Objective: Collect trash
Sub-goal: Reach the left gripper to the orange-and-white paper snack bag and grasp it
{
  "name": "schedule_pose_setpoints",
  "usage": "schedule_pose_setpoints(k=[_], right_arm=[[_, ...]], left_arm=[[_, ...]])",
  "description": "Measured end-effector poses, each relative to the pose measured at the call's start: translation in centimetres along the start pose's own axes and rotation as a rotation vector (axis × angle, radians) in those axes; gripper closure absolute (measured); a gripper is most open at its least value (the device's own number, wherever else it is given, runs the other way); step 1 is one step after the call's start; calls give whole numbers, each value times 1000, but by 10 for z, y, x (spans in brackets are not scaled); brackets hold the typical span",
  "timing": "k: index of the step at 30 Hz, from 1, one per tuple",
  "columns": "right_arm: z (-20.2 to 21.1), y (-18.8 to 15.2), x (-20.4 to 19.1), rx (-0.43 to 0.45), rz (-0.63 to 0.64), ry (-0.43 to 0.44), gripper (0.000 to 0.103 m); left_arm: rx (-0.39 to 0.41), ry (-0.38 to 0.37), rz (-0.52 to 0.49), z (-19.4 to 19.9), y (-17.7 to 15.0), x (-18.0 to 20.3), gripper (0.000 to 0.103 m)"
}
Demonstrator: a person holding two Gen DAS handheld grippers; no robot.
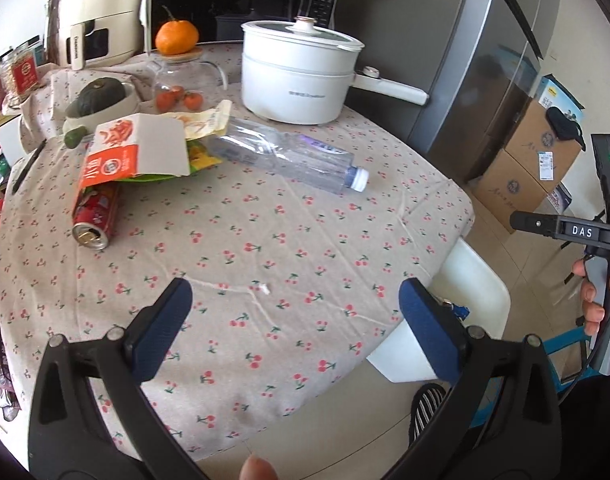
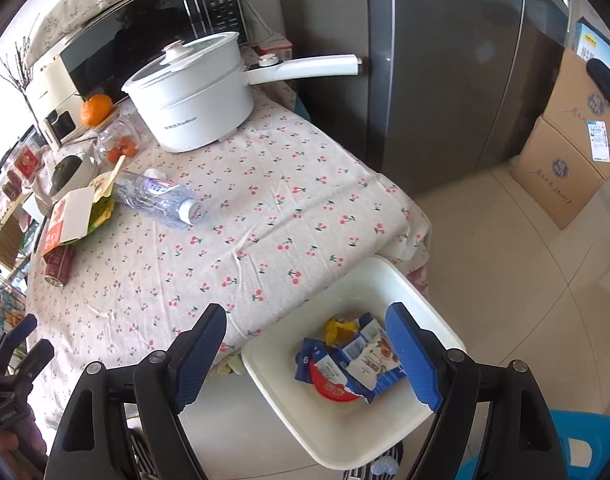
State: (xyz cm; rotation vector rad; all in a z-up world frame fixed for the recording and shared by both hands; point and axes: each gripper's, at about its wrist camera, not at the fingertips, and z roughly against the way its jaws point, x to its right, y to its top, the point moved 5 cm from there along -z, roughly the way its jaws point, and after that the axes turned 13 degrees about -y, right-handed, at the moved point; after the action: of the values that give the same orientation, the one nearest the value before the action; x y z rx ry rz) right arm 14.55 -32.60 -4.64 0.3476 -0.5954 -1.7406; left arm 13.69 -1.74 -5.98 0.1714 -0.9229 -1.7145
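A clear plastic bottle (image 1: 285, 156) lies on its side on the cherry-print tablecloth (image 1: 265, 264); it also shows in the right wrist view (image 2: 161, 196). An orange-and-white carton (image 1: 133, 152) rests over a red can (image 1: 95, 220) and some wrappers (image 1: 203, 122) at the table's left. A white bin (image 2: 333, 424) beside the table holds blue wrappers (image 2: 357, 364) and a red lid. My left gripper (image 1: 295, 304) is open and empty over the table's near part. My right gripper (image 2: 305, 344) is open and empty above the bin's near rim.
A white electric pot (image 1: 301, 72) with a long handle stands at the back, next to a glass jar (image 1: 179, 84) with an orange on its lid. A squash sits in a bowl (image 1: 101, 100). A grey fridge (image 2: 445, 72) and cardboard boxes (image 2: 565, 152) stand to the right.
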Motion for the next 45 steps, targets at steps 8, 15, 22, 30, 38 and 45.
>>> schedule_pose_setpoints(k=[8, 15, 22, 30, 38, 45], right_arm=[[-4, 7, -57, 18, 52, 24, 18], [-16, 9, -90, -5, 71, 38, 18], [-29, 20, -108, -20, 66, 42, 18], [-48, 28, -120, -57, 64, 42, 18], [-62, 35, -118, -64, 98, -5, 18], [-67, 36, -115, -68, 108, -17, 18]], left_arm=[[27, 79, 68, 30, -1, -52, 0], [25, 156, 101, 44, 5, -102, 0], [31, 400, 6, 32, 24, -156, 1], [-33, 485, -119, -12, 49, -185, 29], [-71, 466, -117, -45, 63, -201, 58], [-16, 442, -97, -37, 67, -197, 95]])
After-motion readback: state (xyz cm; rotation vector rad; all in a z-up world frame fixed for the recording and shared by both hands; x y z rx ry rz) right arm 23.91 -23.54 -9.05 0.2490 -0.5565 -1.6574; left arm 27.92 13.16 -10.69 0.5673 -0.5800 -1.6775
